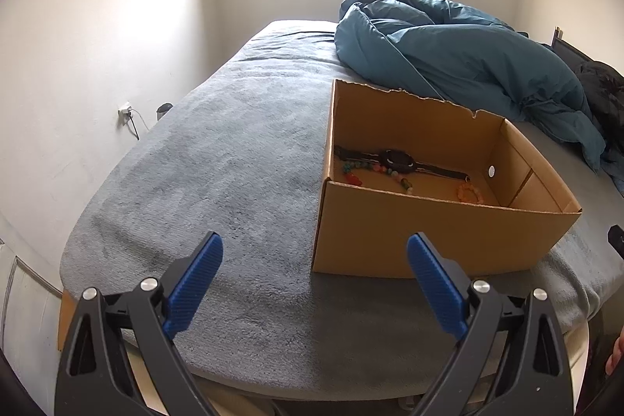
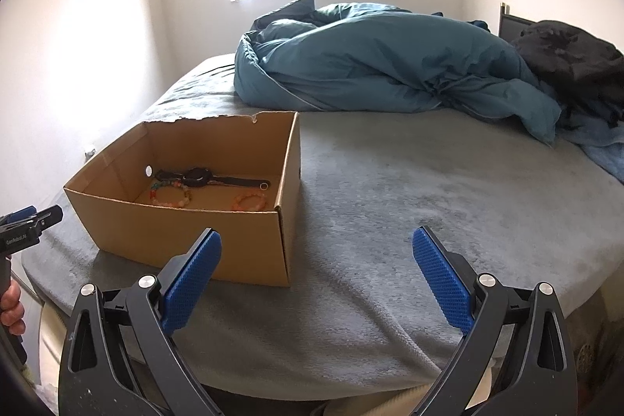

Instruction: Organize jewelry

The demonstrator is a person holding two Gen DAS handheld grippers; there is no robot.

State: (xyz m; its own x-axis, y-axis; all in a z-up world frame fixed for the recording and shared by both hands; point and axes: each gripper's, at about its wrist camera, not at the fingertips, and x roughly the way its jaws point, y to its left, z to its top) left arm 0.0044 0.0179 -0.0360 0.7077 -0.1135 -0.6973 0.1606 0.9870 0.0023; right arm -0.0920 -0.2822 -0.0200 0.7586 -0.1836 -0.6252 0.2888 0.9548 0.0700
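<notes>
An open cardboard box (image 1: 429, 232) (image 2: 187, 236) sits on the grey bed cover. Inside lie a black wristwatch (image 1: 396, 159) (image 2: 199, 177), a multicoloured bead bracelet (image 1: 374, 171) (image 2: 171, 195) and an orange bead bracelet (image 1: 470, 193) (image 2: 251, 201). My left gripper (image 1: 315, 252) is open and empty, held low in front of the box's left front corner. My right gripper (image 2: 316, 246) is open and empty, in front of the box's right side. The left gripper also shows at the left edge of the right wrist view (image 2: 27, 225).
A rumpled teal duvet (image 1: 460, 65) (image 2: 382, 65) lies across the back of the bed, with dark clothing (image 2: 573, 57) at the far right. The bed's front edge runs just below both grippers. A wall socket (image 1: 124, 112) is on the left wall.
</notes>
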